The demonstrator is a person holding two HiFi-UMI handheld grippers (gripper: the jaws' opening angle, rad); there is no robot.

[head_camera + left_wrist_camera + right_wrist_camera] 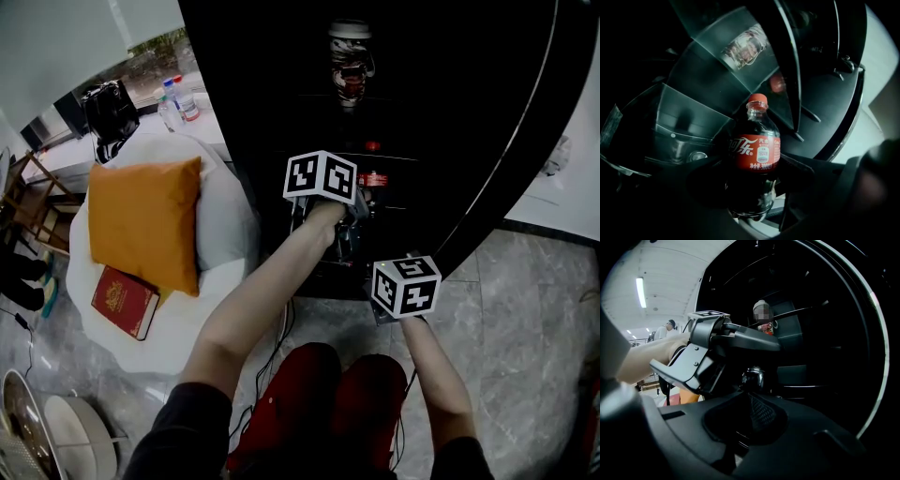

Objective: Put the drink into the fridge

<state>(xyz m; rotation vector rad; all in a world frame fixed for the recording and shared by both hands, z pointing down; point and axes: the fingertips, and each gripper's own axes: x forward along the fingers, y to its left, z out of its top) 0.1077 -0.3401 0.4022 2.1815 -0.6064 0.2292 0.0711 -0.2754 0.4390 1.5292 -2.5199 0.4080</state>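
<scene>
1. The left gripper (754, 190) is gripping the cola bottle (757, 151) around its lower body, just under the red label. Its jaws are closed against both sides, and the bottle is standing upright.
2. The bottle is sitting inside the open black fridge (469, 103), at 12 o'clock from the person. Whether its base is touching a shelf cannot be told.
3. The right gripper (757, 414) is hanging at 5 o'clock from the left one, with its jaws pressed together on nothing.
4. The bottle is looking full, so it is probably weighing a fair amount for its small size. Its plastic is likely smooth and giving slightly under pressure. Gripping the body below the label seems sound, and setting the base down flat matters before the jaws let go.
</scene>
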